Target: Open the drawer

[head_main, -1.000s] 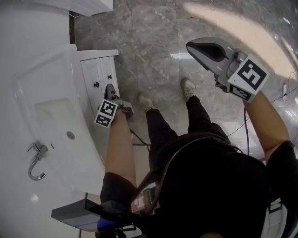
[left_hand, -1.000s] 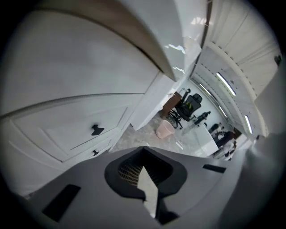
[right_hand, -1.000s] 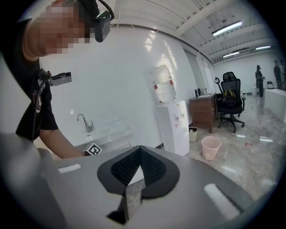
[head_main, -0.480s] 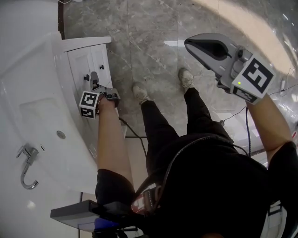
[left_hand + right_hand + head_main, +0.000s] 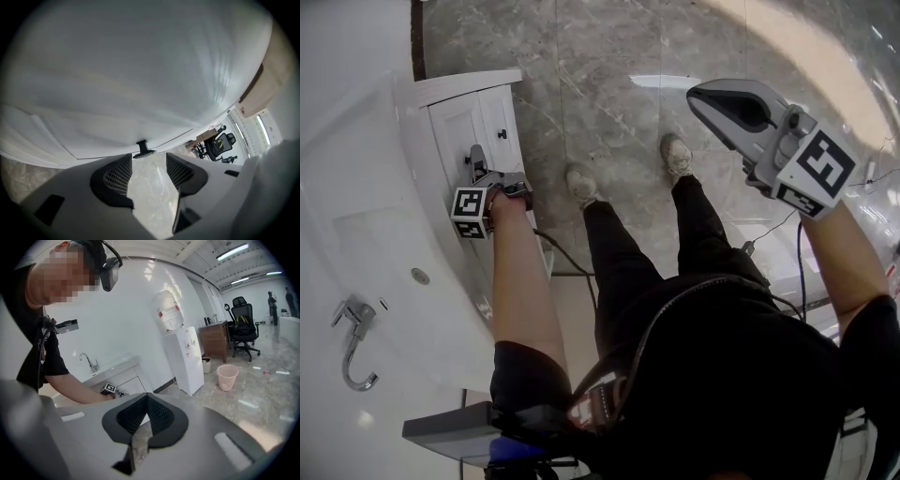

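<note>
Vs a sec ago, the L tongs (image 5: 475,157) sit lower and closer in on the white cabinet (image 5: 464,112) under the sink (image 5: 366,234), approx 10 o'clock in head view. Their jaws have just been opening and now stand wide apart w/ nothing between them. The R tongs (image 5: 698,94), at 2 o'clock over the floor (image 5: 600,56), have dropped a little; their jaws are pressed together, holding nothing. No writing is legible: only black-and-white square markers (image 5: 469,202) on the tongs, and a red label on the water dispenser (image 5: 187,362), too small to read. Only the L gripper view shows the drawer (image 5: 122,89) close up: its white front fills the top of frame, and its dark knob (image 5: 143,149) is at 12 o'clock just ahead of the L tongs (image 5: 147,161), apart from both pads. The drawer looks closed. Only the R gripper view shows the R tongs (image 5: 146,398) head-on, plus a pink bin (image 5: 227,377) at 3 o'clock by the dispenser. Only the head view shows the person's shoes (image 5: 581,183).
</note>
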`<state>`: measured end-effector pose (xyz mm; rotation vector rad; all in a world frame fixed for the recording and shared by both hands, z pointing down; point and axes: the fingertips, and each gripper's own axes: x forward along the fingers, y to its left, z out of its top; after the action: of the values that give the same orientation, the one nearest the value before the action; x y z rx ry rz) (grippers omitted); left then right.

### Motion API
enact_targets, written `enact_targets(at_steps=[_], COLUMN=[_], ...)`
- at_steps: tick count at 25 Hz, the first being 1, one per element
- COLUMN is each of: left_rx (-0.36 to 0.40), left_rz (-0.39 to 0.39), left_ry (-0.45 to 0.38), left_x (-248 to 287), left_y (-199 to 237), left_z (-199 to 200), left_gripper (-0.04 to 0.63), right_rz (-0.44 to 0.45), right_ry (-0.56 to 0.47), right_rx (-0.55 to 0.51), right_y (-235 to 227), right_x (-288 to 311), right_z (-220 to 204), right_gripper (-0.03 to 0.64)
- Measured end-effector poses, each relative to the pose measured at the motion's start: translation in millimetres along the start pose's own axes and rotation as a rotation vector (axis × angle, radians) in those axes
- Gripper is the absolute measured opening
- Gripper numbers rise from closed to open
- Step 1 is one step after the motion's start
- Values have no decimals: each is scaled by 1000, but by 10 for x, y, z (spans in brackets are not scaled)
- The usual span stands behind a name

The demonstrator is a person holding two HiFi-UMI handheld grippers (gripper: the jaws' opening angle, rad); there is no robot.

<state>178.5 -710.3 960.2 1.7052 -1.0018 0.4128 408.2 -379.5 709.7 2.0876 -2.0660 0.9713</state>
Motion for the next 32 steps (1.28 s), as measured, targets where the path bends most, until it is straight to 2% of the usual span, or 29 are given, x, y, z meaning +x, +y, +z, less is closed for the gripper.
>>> enact_targets(at_steps=[5, 12, 17, 21, 26, 32], left_rx=[-79, -106, -82, -88, -42, -24], left_rz=[23, 79, 75, 71, 67, 75], left_ry=[-97, -113, -127, -143, -134, -134], left_x=[18, 130, 140, 157, 153, 150], left_y=[39, 137, 114, 123, 126, 130], left_z=[128, 95, 121, 93, 84, 75], left_gripper=[210, 201, 147, 138, 132, 129], right_rz=[-7, -21, -43, -62, -66, -79], right_ry=[-12, -13, -18, -33, -36, -37], right_rx=[11, 47, 95, 113, 140, 153], right_y=[-4, -194, -327, -442, -509, -580], right_x=[-40, -128, -313, -442, -558, -663], right_z=[-59, -239, -440, -550, -697, -770], right_gripper=[-6, -6, -6, -6, -6, -6])
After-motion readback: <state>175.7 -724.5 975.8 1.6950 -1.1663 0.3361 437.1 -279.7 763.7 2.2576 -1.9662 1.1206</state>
